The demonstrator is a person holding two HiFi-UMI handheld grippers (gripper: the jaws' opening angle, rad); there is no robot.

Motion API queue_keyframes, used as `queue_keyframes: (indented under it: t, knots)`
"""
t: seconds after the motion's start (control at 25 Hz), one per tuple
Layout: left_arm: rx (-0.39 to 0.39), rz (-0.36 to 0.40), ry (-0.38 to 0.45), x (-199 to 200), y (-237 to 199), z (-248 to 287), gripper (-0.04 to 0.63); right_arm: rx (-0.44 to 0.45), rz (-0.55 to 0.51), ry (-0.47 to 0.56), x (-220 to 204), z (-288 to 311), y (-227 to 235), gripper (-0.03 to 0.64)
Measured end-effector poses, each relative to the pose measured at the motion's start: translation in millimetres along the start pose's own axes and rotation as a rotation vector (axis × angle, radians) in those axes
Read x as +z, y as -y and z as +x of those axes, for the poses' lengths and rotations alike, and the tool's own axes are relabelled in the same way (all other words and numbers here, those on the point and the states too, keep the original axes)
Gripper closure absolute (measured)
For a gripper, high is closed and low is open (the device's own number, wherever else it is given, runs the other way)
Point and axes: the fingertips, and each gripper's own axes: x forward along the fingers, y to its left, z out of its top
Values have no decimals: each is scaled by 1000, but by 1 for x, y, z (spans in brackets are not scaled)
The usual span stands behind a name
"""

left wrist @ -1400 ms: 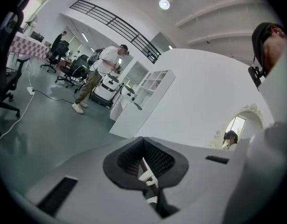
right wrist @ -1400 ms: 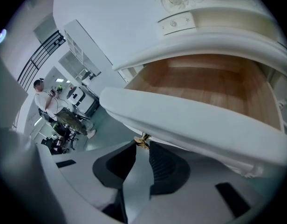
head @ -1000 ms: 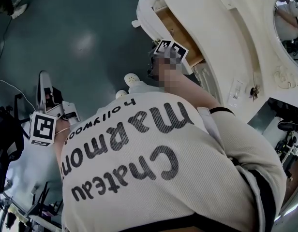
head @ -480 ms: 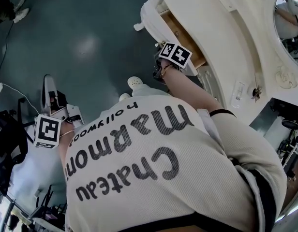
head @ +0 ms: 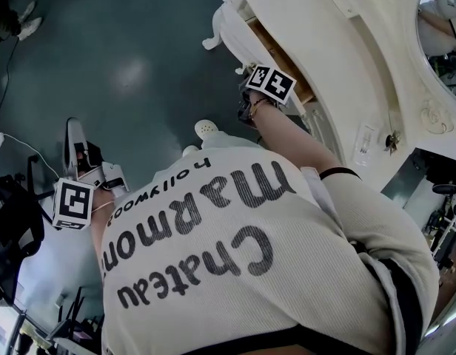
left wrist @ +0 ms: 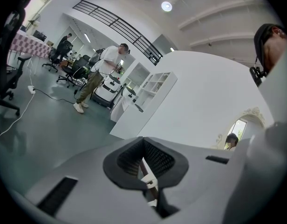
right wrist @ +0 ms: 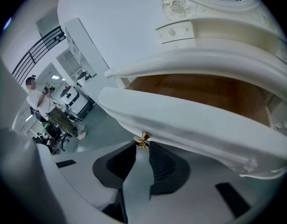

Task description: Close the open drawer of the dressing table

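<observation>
The cream dressing table fills the top right of the head view, and its drawer stands pulled out, showing a brown wood inside. In the right gripper view the white drawer front curves across, with a small gold knob at its lower edge. My right gripper sits right under the knob, its tips closed on it. Its marker cube shows at the drawer in the head view. My left gripper hangs far left over the floor, away from the table, pads together and holding nothing.
An oval mirror rises behind the table top. The carved table leg stands on the dark green floor. A cable trails on the floor at left. Far off, a person stands by chairs and a white shelf unit.
The head view has shifted slightly. Both grippers stay where they were, and the drawer looks equally far out.
</observation>
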Motion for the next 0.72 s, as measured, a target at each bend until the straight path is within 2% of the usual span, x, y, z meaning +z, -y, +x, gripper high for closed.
queue_keyframes:
  t: [0.04, 0.2, 0.28, 0.48, 0.64, 0.72]
  knots:
    - [13, -13, -2, -1, -2, -1, 589, 0, -3, 0, 1, 0, 1, 509]
    - [-98, 62, 11, 7, 16, 8, 589, -6, -2, 5, 4, -1, 3, 509]
    - [-89, 53, 12, 7, 13, 8, 589, -10, -1, 8, 4, -1, 4, 509]
    - [28, -29, 3, 2, -8, 2, 589, -21, 11, 11, 6, 0, 5, 509]
    - [-63, 21, 16, 11, 5, 10, 589, -30, 13, 16, 8, 1, 6, 509]
    - [-59, 24, 14, 11, 4, 11, 589, -35, 11, 17, 10, 1, 7, 509]
